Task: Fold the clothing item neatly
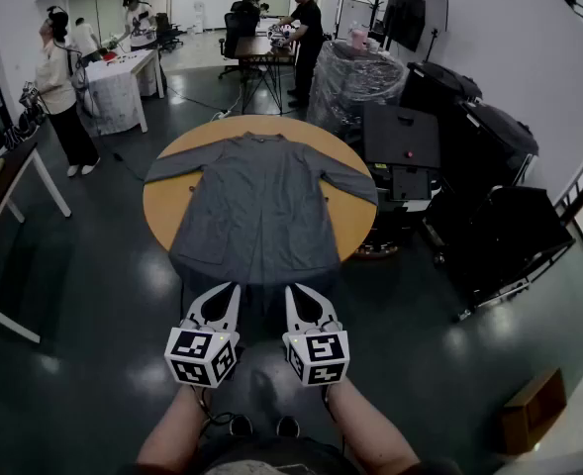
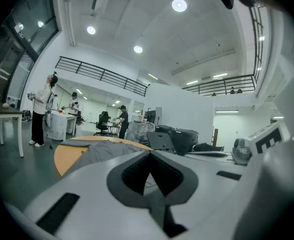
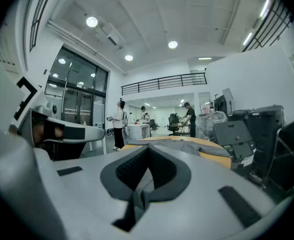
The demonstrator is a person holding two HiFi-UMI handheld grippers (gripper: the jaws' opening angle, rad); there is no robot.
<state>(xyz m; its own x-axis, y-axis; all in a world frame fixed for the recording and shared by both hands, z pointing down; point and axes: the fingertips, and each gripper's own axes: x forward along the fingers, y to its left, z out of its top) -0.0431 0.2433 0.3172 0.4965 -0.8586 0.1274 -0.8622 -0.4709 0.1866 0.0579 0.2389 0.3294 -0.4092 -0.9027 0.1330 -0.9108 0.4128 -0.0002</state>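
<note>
The left tool [image 1: 230, 290] and right tool [image 1: 294, 293] are both clenched on nothing, side by side just short of the round counter [image 1: 162, 204]. The grey long-sleeved garment [image 1: 258, 206] lies spread flat there, its hem draping over the near edge. The step probably goes best if both tools open and then pinch matching points, likely the sleeves, so the folds run straight.

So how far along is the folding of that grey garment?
Nothing looks folded yet. The grey garment lies spread flat on the round table, both sleeves out. Nothing is in hand: the left gripper and right gripper are shut and empty, short of the table. All the folding is left.
</note>
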